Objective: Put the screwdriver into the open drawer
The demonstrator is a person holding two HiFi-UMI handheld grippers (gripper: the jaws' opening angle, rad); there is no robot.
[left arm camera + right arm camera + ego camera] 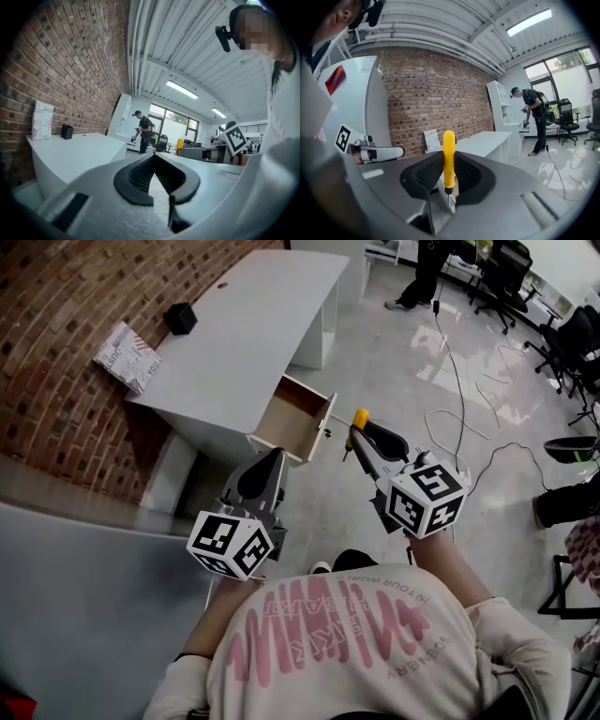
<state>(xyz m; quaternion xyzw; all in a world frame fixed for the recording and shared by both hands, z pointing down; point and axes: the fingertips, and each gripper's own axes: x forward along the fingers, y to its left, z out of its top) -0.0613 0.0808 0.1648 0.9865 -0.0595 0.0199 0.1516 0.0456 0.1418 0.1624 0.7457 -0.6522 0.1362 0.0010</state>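
The yellow-handled screwdriver (359,420) stands upright between the jaws of my right gripper (357,435), which is shut on it. In the right gripper view the handle (449,157) rises above the black pads and the metal shaft points down. The open drawer (292,414) juts from the white desk (253,324), just ahead and left of the right gripper. My left gripper (271,459) hovers in front of the drawer. Its jaw tips (153,155) meet with nothing between them.
A black box (181,318) and a patterned box (128,356) sit on the desk by the brick wall. Cables (459,418) trail over the floor to the right. Office chairs (506,277) and a standing person (422,273) are far off. A grey panel (84,596) is at lower left.
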